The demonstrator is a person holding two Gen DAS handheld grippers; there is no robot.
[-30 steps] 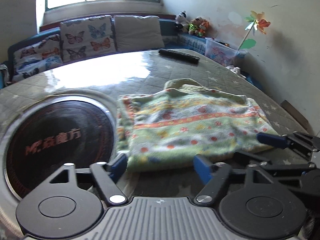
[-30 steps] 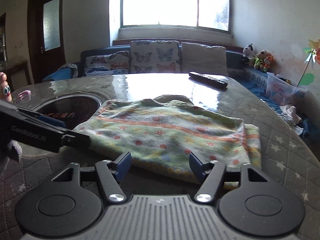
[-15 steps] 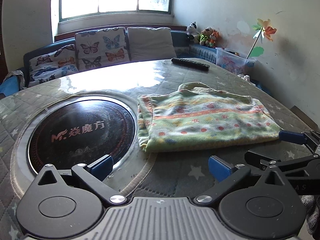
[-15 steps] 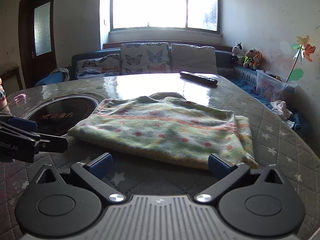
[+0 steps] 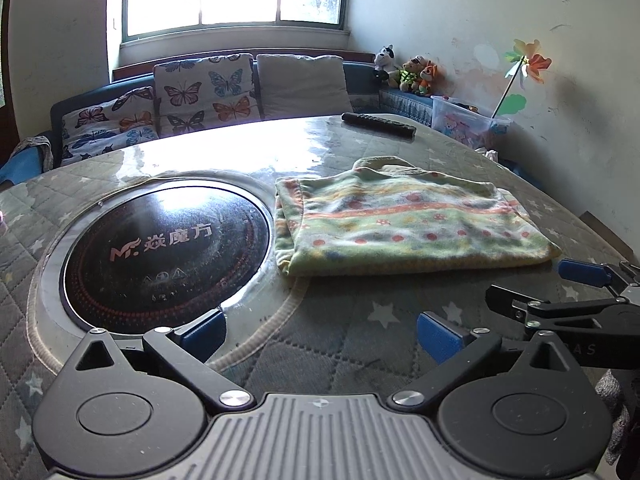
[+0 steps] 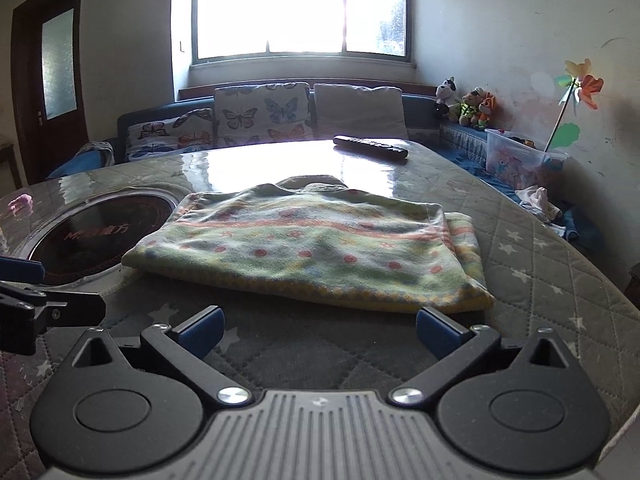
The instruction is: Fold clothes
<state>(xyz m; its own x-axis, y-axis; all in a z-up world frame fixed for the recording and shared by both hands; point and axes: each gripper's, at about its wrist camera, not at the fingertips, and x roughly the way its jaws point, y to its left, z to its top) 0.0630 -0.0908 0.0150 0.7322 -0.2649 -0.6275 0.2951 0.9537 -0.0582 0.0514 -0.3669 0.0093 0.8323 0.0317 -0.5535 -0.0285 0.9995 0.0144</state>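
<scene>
A folded green garment with orange stripes and red dots (image 5: pixel 404 228) lies flat on the quilted table; it also shows in the right wrist view (image 6: pixel 316 248). My left gripper (image 5: pixel 320 330) is open and empty, held back from the garment's near edge, above the table. My right gripper (image 6: pixel 318 326) is open and empty, just short of the garment's near edge. The right gripper also shows at the right of the left wrist view (image 5: pixel 576 280), and the left gripper's arm at the left of the right wrist view (image 6: pixel 36 300).
A round black hotplate (image 5: pixel 164 244) is set in the table left of the garment. A black remote (image 5: pixel 378 124) lies at the far side. A sofa with butterfly cushions (image 5: pixel 204 94), plush toys (image 5: pixel 416 70) and a plastic box (image 5: pixel 468 122) stand beyond the table.
Both grippers have pulled back from the garment and opened wider. The garment lies where it was, now farther from both sets of fingers.
</scene>
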